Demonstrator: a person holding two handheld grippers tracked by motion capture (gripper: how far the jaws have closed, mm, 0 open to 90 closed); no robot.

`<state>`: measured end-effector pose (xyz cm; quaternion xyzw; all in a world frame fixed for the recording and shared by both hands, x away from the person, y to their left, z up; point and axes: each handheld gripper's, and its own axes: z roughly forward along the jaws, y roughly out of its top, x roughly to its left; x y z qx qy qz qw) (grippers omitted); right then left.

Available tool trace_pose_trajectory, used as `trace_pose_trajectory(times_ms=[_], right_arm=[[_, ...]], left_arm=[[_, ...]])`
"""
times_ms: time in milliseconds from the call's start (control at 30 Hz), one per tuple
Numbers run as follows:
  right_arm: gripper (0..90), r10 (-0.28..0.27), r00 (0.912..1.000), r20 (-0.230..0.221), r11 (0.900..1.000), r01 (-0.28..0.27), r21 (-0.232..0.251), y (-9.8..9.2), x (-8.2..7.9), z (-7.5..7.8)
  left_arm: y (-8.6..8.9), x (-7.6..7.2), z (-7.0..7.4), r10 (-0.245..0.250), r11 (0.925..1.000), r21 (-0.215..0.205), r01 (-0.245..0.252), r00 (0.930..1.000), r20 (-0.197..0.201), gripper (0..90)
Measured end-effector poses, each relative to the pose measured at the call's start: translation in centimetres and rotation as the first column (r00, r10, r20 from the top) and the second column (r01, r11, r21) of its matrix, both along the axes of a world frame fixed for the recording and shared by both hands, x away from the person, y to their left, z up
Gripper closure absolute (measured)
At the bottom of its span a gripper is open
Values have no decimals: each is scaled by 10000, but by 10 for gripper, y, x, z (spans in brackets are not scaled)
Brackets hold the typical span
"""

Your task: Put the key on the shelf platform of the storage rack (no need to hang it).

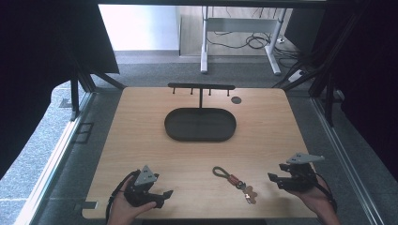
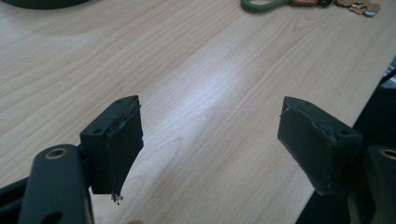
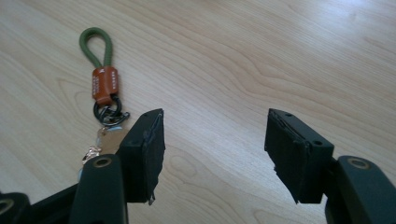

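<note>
The left gripper point(image 1: 159, 193) sits low at the near left of the wooden table point(image 1: 141, 140), held in a person's hand point(image 1: 123, 208). Its two black jaws are wide apart and hold nothing; in the left gripper view there is just bare wood between them. The right gripper point(image 1: 276, 179) is at the near right, in the other hand point(image 1: 315, 199). Its jaws are wide apart too, with nothing in them. A keychain point(image 1: 234, 183) lies flat on the table between the two grippers, nearer the right one. It has a green cord loop point(image 3: 95, 44), an orange-brown tag point(image 3: 104, 85), a dark ring and some keys. In the right gripper view it lies just beside the left jaw, outside the gap. Farther back, in the middle of the table, is a dark oval tray point(image 1: 200, 124) with a thin black rack point(image 1: 201, 87) with small hooks behind it. A small grey round thing point(image 1: 236, 100) lies near the rack's right end.
</note>
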<state>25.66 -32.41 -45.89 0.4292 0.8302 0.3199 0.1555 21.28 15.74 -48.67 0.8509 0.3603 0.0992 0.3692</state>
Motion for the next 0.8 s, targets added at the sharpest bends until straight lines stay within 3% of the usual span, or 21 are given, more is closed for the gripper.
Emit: trace_pose_trajectory(times_ms=[200,800], right_arm=[[411,611,9978,-242,9972,-621,-415,16,0,4],[430,1572,9840,-832,9842,-1631,-688,49,14,9]], left_arm=[[-1,-1,1,-196,9998,-26,196,9998,-83,238],[0,-2,3,-189,9998,-7,189,9998,7,238]])
